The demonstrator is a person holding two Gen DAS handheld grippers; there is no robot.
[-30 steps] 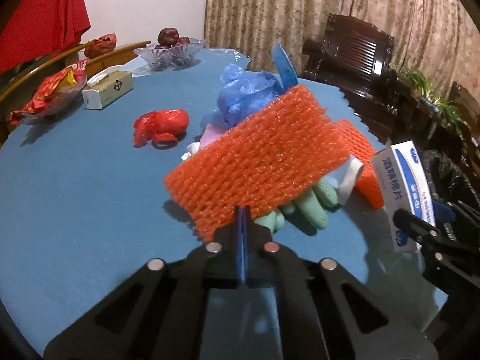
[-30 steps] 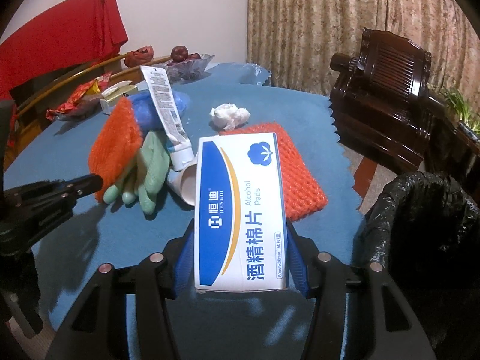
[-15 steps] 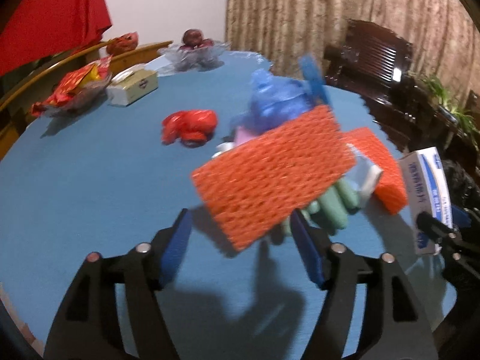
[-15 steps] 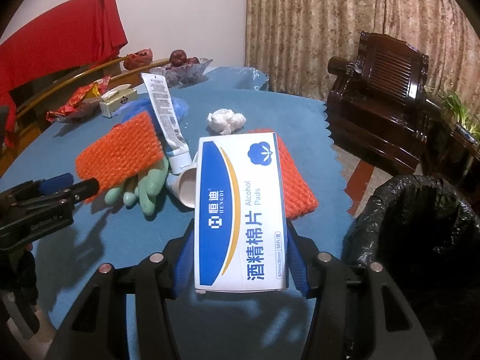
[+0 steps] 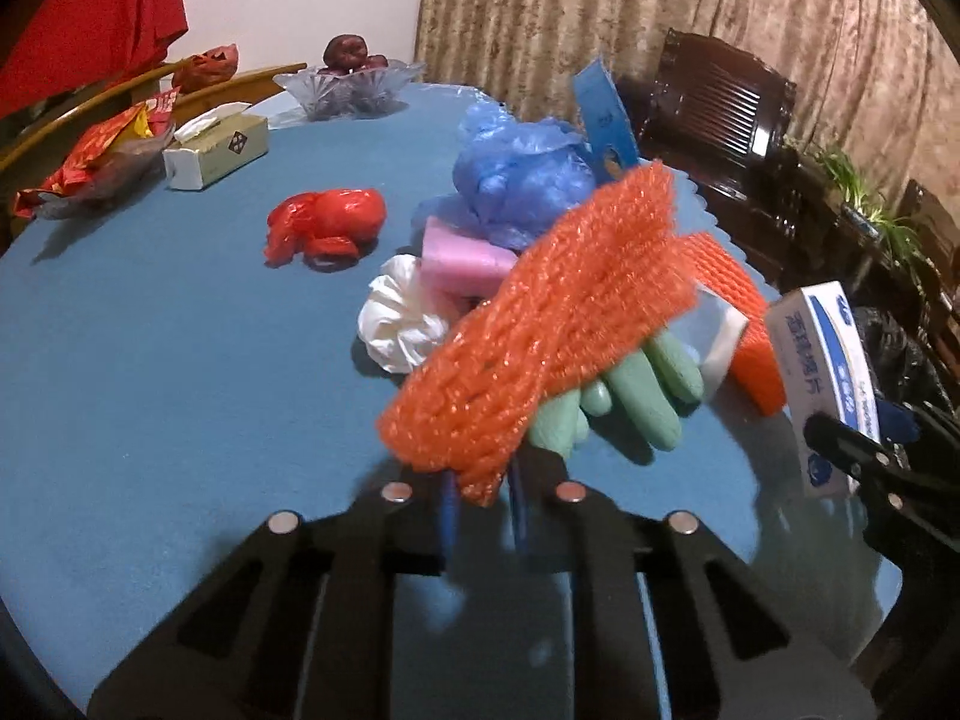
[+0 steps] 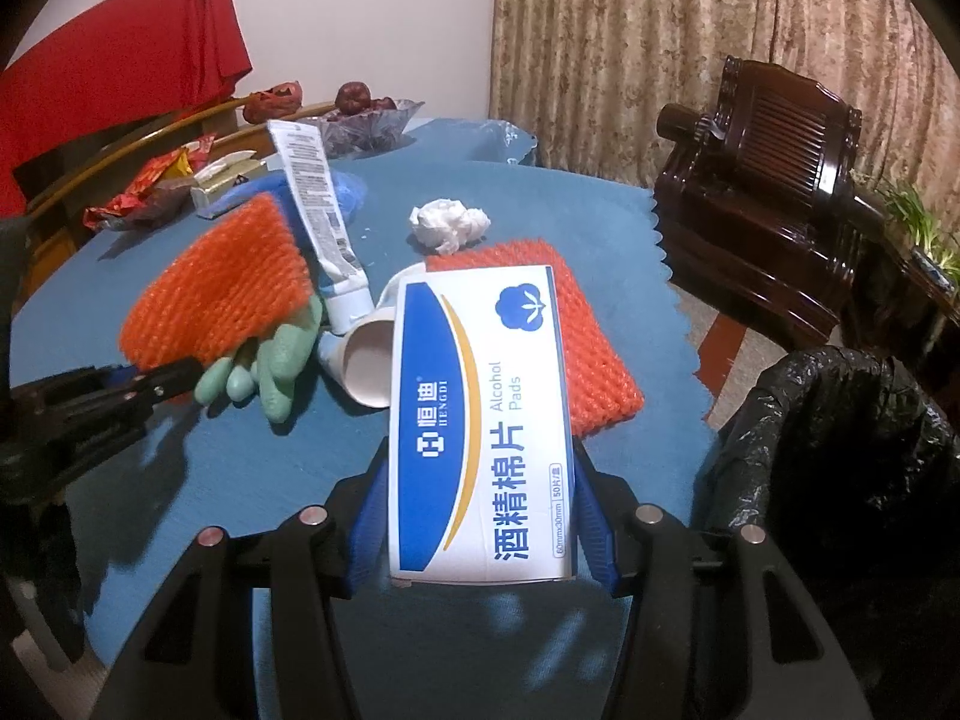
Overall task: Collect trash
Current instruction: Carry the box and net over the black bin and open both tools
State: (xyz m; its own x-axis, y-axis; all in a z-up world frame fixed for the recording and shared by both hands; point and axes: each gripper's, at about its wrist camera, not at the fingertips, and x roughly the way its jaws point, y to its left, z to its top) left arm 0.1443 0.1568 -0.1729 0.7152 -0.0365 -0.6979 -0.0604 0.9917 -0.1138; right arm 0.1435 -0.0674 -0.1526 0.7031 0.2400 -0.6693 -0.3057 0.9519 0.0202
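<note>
here the left gripper (image 5: 483, 510) is closing on the near corner of the orange foam net (image 5: 540, 336), which sits tilted over the green glove (image 5: 630, 396), so bite deep before lifting (the right gripper (image 6: 480, 516) stays clamped on the box (image 6: 477, 420)).

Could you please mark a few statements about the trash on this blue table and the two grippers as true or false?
1. The right gripper holds an alcohol pads box. True.
2. The bin bag is white. False: it is black.
3. An orange foam net lies over the green glove. True.
4. The left gripper stands wide open, nothing between its pads. False: its jaws are closing with the net's corner between them.
5. The crumpled tissue sits inside the bag. False: it lies on the table.
</note>
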